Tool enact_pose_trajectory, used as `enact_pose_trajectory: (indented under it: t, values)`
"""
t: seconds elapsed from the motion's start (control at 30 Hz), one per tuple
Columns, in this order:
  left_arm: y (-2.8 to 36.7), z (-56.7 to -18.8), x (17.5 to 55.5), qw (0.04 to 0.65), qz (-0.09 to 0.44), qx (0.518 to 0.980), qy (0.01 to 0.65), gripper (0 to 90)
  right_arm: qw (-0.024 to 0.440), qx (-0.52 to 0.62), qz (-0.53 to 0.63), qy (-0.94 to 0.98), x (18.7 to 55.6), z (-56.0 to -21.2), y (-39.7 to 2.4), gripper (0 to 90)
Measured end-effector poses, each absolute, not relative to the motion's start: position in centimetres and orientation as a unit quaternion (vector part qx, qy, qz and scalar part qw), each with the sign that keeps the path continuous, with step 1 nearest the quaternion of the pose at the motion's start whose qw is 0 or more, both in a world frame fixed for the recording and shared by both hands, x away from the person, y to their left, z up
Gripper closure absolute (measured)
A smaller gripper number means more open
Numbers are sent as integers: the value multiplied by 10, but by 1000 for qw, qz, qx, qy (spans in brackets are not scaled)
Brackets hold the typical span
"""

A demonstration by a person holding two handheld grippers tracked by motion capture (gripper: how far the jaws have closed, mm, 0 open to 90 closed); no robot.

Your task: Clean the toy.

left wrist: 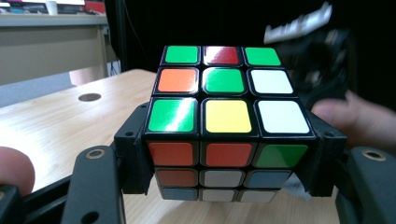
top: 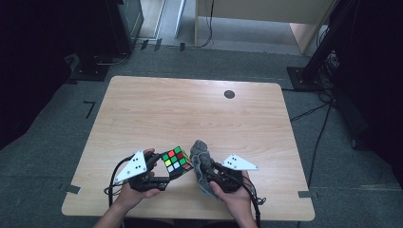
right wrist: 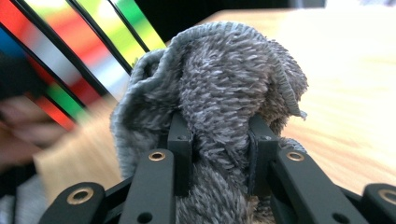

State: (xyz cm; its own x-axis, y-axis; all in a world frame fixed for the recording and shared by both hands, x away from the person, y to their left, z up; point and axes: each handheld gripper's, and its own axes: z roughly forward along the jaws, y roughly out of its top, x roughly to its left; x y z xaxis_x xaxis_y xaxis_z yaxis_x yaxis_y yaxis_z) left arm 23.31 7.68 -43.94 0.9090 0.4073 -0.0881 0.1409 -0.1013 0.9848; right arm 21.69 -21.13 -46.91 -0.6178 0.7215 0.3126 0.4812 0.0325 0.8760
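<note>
No legible text, label, brand, number or sign appears in any view: the stickers of the puzzle cube are plain colour fields, and the grey cloth and table carry no markings.

One puzzle cube, one grey cloth, two grippers, left and right, on one counter.

Far half of table open for passage, cube and cloth crowding near edge, seemingly touching, 1 dark round spot lying flat.
</note>
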Motion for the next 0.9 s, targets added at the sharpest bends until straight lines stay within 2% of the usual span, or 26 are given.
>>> enact_pose_trajectory:
  t: [0.2,0.27,0.4,0.7,0.9]
  values:
    - [72,-443,234,649,94,731,190,340,67,385,589,708,210,-471,-190,703]
    - [72,-444,234,649,92,731,191,340,71,377,583,717,206,-472,-180,706]
    - [74,-444,235,647,95,731,195,340,32,367,584,723,204,-479,-168,705]
    - [83,-441,238,650,102,725,206,340,58,398,613,680,208,-467,-193,708]
    - [80,-440,236,651,100,724,202,340,59,349,597,720,198,-473,-167,705]
